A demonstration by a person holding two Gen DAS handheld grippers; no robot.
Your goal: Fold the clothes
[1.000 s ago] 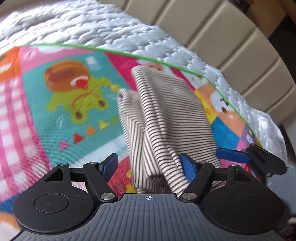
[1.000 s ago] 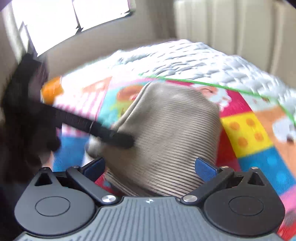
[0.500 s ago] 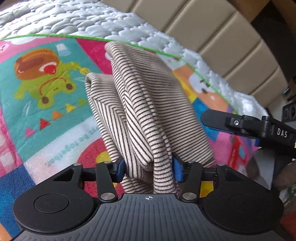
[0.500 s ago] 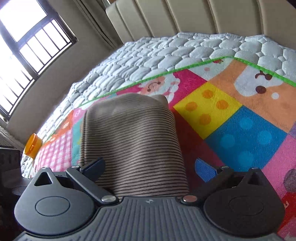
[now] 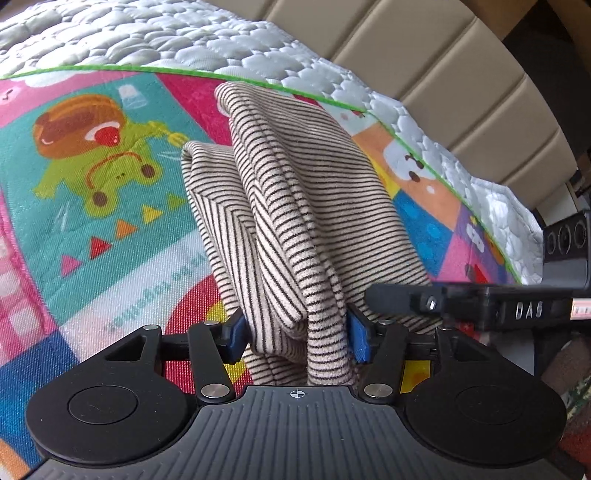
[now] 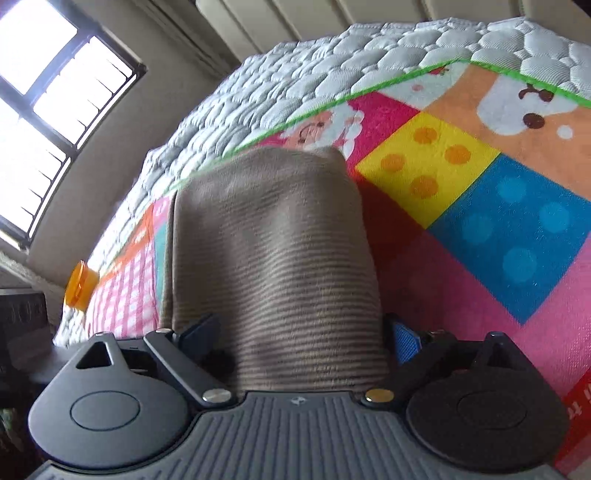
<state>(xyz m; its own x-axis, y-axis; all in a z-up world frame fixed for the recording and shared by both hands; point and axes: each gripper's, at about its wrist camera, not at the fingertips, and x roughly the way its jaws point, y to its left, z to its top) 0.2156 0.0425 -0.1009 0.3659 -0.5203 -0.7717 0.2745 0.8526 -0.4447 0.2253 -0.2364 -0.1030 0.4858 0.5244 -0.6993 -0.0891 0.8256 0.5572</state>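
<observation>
A beige garment with thin dark stripes [image 5: 295, 206] lies bunched in long folds on a bright cartoon play mat [image 5: 92, 229]. My left gripper [image 5: 297, 336] is shut on its near folded end, the blue pads pressing the cloth from both sides. Just right of that grip, a black finger [image 5: 399, 297] of my right gripper reaches in. In the right wrist view the same garment [image 6: 273, 251] runs away between the fingers of my right gripper [image 6: 303, 334], which stands open around its near end. The cloth under both grippers is hidden.
The mat [image 6: 517, 221] covers a white quilted mattress [image 5: 184, 33] with a beige padded headboard [image 5: 443, 74] behind. A barred window [image 6: 44, 110] is at the left, and a small orange object [image 6: 79, 284] sits at the mattress edge.
My left gripper has shut on the garment's near end and lifted it into a bunch. My right gripper swung in beside it and stays open.
</observation>
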